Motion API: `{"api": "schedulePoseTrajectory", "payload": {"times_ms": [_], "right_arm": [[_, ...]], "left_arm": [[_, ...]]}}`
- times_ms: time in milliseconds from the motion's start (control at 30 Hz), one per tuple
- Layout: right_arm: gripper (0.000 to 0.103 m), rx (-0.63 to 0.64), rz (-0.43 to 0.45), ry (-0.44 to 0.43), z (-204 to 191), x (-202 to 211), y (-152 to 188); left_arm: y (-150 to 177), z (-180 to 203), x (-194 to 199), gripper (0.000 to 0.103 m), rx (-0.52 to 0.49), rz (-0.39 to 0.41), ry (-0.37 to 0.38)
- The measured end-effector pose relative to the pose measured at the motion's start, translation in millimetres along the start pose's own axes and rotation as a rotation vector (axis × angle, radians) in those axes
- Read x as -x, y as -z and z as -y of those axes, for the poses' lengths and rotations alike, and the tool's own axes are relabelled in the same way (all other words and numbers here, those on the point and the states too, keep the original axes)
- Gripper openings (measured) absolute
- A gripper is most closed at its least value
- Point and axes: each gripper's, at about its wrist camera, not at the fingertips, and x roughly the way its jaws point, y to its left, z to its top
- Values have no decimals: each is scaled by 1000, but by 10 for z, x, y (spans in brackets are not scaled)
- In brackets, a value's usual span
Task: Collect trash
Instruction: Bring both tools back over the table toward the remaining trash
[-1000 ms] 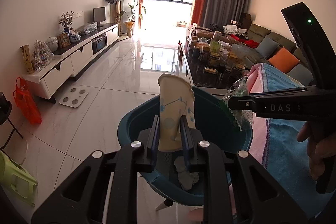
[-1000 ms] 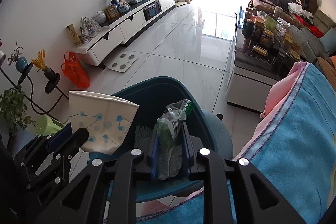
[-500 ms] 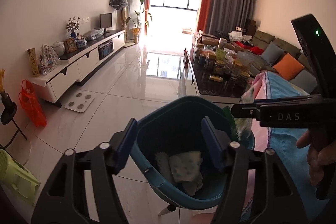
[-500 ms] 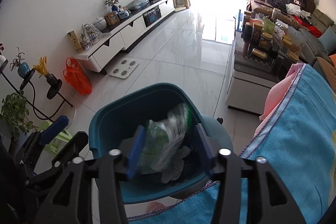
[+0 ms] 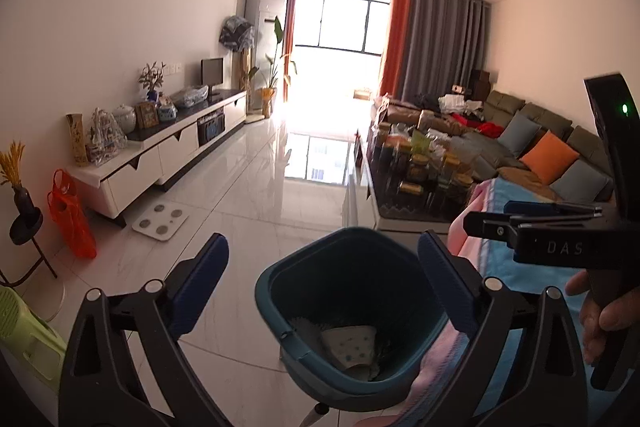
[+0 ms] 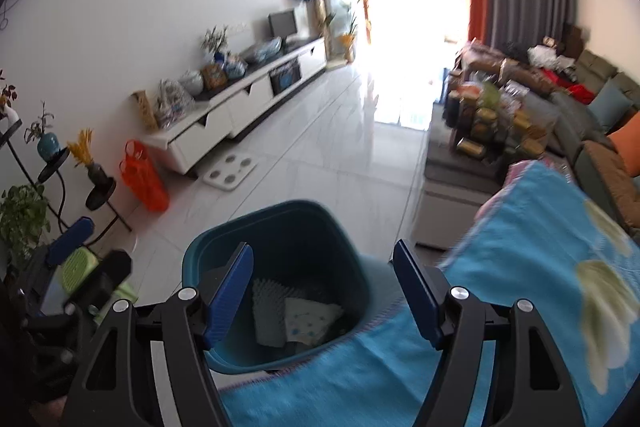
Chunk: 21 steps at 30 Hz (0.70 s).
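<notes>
Left gripper [image 5: 323, 279] and right gripper [image 6: 323, 293] tilted downward, jaws just spread wide, nothing between them; a hand [image 5: 604, 311] on the right grip.

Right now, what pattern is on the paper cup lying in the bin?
White with pale blue dots joined by thin lines; the paper cup shows best in the right wrist view.

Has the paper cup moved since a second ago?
Yes. The paper cup has left the left gripper, whose fingers just opened, and lies inside the teal bin.
</notes>
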Motion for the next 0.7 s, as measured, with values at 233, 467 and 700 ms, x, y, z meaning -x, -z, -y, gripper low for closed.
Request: {"api": "schedulePoseTrajectory", "payload": {"times_ms": [233,467,700], "right_arm": [[78,-39,118,70,290,636,191],[90,-93,269,132,490,1411,578],[96,-144,370,214,611,1990,1031]], "left_arm": [[-214,354,498,97,-11,96,71],[-261,725,994,97,-52,155,147],[-147,1077,1356,97,-102,160,220]]}}
